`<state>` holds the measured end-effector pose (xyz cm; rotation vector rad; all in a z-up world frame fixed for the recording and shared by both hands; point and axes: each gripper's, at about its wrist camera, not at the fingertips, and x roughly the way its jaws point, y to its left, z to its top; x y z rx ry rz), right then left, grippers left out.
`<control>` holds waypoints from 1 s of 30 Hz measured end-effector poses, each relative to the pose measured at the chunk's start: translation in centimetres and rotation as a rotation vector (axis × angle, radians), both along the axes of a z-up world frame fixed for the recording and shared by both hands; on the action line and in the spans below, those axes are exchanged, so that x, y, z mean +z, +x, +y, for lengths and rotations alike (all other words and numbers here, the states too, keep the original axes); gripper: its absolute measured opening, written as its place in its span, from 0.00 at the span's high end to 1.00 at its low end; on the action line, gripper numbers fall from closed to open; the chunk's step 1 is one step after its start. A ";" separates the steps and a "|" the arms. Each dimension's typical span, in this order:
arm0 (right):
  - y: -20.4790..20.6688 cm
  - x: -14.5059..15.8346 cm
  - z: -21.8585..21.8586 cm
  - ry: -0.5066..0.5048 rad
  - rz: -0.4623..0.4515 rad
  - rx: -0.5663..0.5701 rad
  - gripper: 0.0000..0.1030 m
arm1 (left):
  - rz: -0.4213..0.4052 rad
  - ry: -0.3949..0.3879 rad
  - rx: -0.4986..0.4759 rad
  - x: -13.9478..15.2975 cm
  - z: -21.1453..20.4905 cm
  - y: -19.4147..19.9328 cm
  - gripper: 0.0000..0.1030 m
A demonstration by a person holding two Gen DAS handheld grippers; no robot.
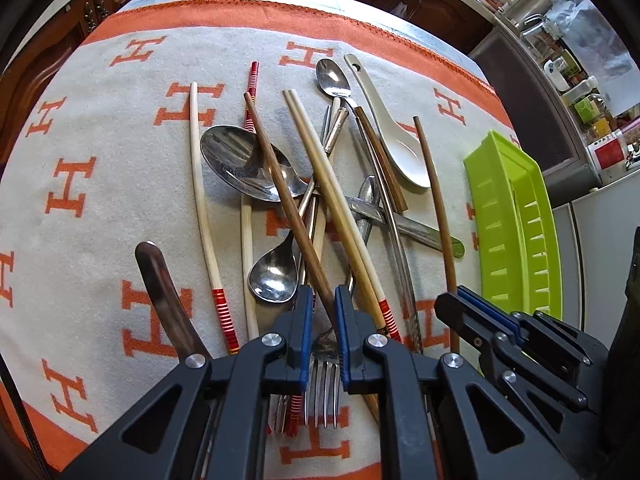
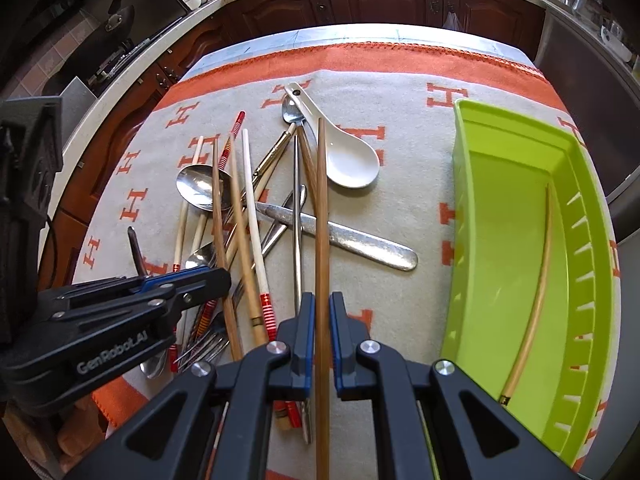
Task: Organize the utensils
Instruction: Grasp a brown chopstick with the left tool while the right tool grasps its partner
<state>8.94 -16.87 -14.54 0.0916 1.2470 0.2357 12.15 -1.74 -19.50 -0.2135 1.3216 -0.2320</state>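
Tabletop under a grey cloth (image 1: 100, 208) patterned with orange H letters, orange border at the far edge.

Far left of the heap: dark-handled utensil (image 1: 160, 280), lying alone on the cloth.
Next: pale chopstick with red-striped end (image 1: 202, 200), then large steel spoon (image 1: 240, 164), bowl upward.
Centre: tangle of chopsticks, spoons and a fork (image 1: 322, 384), overlapping one another.
Left claw (image 1: 323, 320): pressed together on a brown chopstick (image 1: 280, 184) that slants up to the left over the large spoon; fork tines directly beneath the pads.
Right of centre: white ceramic spoon (image 2: 350, 160), bowl upward, at the heap's far edge; steel table knife (image 2: 340, 236) lying crosswise, partly under other pieces.
Right claw (image 2: 322, 320): pinching a second brown chopstick (image 2: 321, 208), which runs straight away from the camera over the knife.
Far right: green plastic tray (image 2: 472, 208) with slotted side wall, on the cloth just beside the heap; one pale chopstick (image 2: 536, 304) inside, lying along its right wall.
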 end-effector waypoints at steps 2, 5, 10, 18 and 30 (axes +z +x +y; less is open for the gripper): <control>-0.2 0.1 -0.2 0.006 -0.001 -0.001 0.93 | -0.002 0.009 -0.001 0.0 -0.2 0.0 0.91; -0.2 0.0 -0.1 0.017 -0.001 0.003 0.93 | -0.004 0.024 0.001 0.0 -0.3 0.1 0.91; -0.4 -0.1 -0.3 0.026 0.005 0.000 0.93 | -0.025 0.069 0.008 0.1 -1.2 0.5 0.92; -1.3 0.5 -0.7 0.046 -0.007 -0.013 0.93 | -0.015 0.011 0.046 0.2 -0.5 0.4 0.96; -3.3 2.4 -2.5 0.116 -0.034 -0.056 0.93 | -0.097 -0.015 0.059 4.0 1.2 -2.8 0.97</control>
